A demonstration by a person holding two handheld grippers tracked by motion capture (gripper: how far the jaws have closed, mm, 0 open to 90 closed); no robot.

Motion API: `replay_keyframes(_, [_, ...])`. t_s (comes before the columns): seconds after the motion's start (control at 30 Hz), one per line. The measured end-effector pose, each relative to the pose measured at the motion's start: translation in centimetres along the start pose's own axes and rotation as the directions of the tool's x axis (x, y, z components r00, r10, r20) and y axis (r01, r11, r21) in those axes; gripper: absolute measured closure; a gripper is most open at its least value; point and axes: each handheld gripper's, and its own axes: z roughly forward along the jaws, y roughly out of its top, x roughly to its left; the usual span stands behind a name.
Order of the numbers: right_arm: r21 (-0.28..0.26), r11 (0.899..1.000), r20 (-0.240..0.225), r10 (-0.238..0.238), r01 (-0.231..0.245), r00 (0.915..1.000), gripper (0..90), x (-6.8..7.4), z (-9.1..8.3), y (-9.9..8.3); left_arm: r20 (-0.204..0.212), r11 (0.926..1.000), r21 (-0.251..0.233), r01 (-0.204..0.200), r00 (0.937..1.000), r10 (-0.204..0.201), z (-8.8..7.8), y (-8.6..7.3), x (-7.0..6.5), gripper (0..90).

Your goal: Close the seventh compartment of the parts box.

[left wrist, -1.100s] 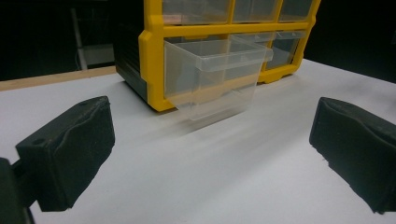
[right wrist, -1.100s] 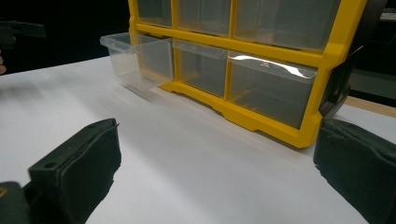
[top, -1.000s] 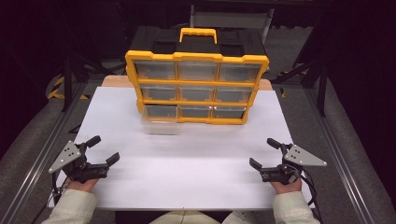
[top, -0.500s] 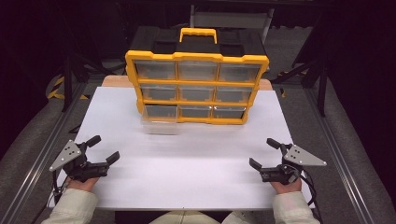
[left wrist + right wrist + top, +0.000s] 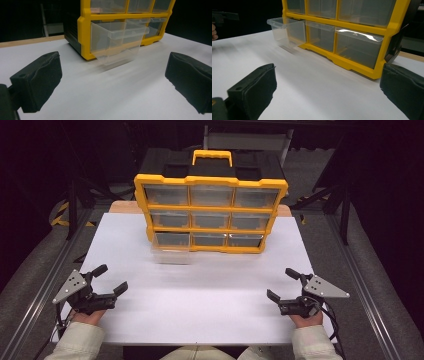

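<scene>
Resting near the table's front corners, the left tool (image 5: pixel 111 279) and the right tool (image 5: pixel 284 284) are both sitting with their jaws spread wide and holding nothing. A white sheet is covering the table (image 5: pixel 210 305), and at its far edge a yellow-framed plastic organiser cabinet with a black body and a yellow carry handle (image 5: pixel 210 210) is standing upright, its clear drawers facing the person. One clear plastic drawer (image 5: pixel 171 247), the one at the cabinet's bottom left, is sticking out of its slot toward the front edge and appears empty; in the left tool's view this drawer (image 5: pixel 117 41) is tilting slightly downward, hanging from the frame. The other drawers are sitting flush in the frame. Judging by this, the work on the drawer is only partly done: it is pulled out, perhaps halfway, yet neither tool is touching it, both being well apart from the cabinet. Pulling it free or pushing it home is what seems to be remaining.
</scene>
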Motion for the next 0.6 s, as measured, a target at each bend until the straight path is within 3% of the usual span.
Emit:
replay_keyframes(0.43, [0.002, 1.0, 0.003, -0.001, 0.001, 1.0, 1.4, 0.0, 0.0, 0.0, 0.009, 0.999, -0.03, -0.032, 0.9994, 0.033, 0.2, 1.9, -0.1, 1.8])
replay_keyframes(0.6, [0.005, 1.0, 0.0, 0.0, 0.0, 1.0, 1.4, 0.1, 0.0, 0.0, 0.013, 0.9985, -0.051, -0.021, 0.9997, 0.022, 0.2, 2.4, 0.1, 2.1])
